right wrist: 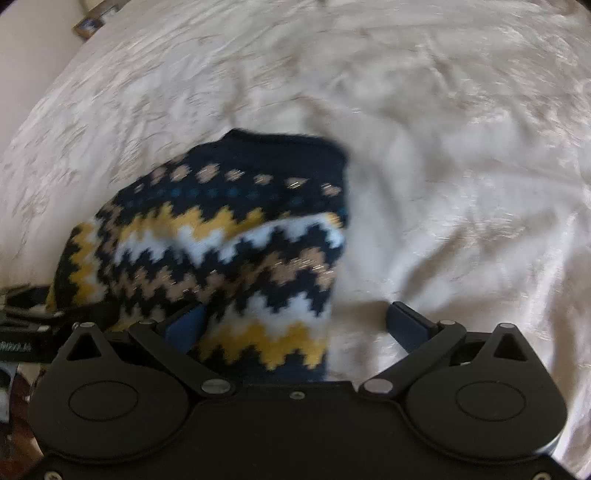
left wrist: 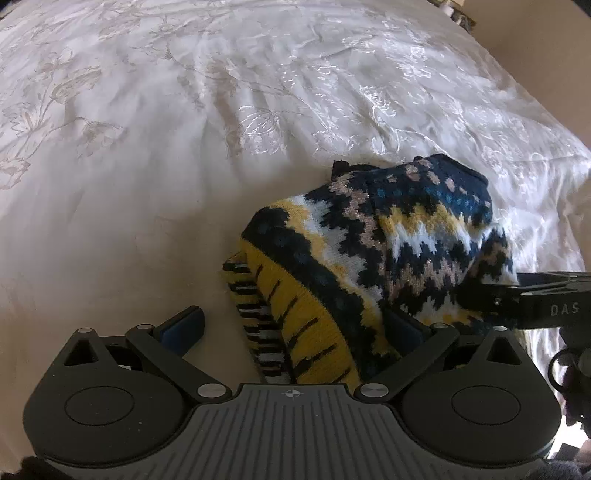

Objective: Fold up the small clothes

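Observation:
A small knitted sweater (left wrist: 373,243) with navy, yellow, white and tan zigzag bands lies bunched on the white bedspread (left wrist: 147,166). Its near edge is turned up and shows the yellow striped inside. My left gripper (left wrist: 295,328) is open; the turned-up hem lies between its jaws, and the right finger is partly hidden under the knit. In the right wrist view the sweater (right wrist: 221,236) fills the left centre. My right gripper (right wrist: 299,325) is open, with the sweater's near edge lying between its jaws, over the left finger. The right gripper also shows in the left wrist view (left wrist: 535,302).
The embroidered white bedspread (right wrist: 461,166) is creased and spreads all around the sweater. A beige wall and a small dark object (right wrist: 88,24) show beyond the bed's far corner.

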`<state>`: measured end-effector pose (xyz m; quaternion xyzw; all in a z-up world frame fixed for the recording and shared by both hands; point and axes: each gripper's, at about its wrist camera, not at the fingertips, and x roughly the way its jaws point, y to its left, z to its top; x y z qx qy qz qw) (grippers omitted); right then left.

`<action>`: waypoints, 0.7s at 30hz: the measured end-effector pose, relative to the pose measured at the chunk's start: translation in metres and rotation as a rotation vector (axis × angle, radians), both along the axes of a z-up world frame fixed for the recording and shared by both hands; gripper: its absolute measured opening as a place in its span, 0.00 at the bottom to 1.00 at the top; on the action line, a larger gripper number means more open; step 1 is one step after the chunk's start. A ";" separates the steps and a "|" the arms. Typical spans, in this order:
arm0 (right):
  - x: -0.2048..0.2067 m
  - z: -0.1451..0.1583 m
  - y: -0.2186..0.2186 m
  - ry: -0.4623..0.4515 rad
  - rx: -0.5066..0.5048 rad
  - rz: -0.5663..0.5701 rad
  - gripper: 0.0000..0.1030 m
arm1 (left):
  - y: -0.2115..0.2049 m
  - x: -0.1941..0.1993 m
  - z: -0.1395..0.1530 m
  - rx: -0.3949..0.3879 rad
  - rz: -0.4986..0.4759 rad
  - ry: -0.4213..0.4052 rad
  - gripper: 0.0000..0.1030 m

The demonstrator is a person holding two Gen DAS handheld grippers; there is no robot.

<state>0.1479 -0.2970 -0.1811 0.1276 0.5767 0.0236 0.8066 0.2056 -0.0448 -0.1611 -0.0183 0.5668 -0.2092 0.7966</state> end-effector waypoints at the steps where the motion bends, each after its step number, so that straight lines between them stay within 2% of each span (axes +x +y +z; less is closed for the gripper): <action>1: 0.000 0.002 0.000 -0.007 0.000 0.002 1.00 | 0.001 0.001 0.001 -0.005 -0.003 0.005 1.00; 4: -0.007 0.015 -0.005 -0.043 0.012 -0.013 1.00 | 0.006 0.002 0.009 -0.027 -0.007 0.009 0.99; 9: -0.032 0.047 -0.018 -0.140 0.015 -0.084 1.00 | 0.019 -0.014 0.044 -0.029 -0.004 -0.087 0.98; 11: -0.043 0.058 -0.021 -0.172 0.004 -0.112 1.00 | 0.026 -0.022 0.059 -0.050 0.013 -0.121 0.95; 13: -0.053 0.067 -0.024 -0.195 -0.008 -0.133 1.00 | 0.029 -0.029 0.071 -0.080 0.020 -0.141 0.88; 15: -0.062 0.074 -0.025 -0.213 -0.017 -0.145 1.00 | 0.028 -0.039 0.083 -0.098 0.030 -0.160 0.87; 16: -0.066 0.077 -0.024 -0.219 -0.020 -0.148 1.00 | 0.027 -0.043 0.088 -0.108 0.036 -0.165 0.83; 21: -0.086 0.087 -0.015 -0.233 -0.025 -0.120 1.00 | 0.020 -0.071 0.102 -0.139 0.088 -0.148 0.82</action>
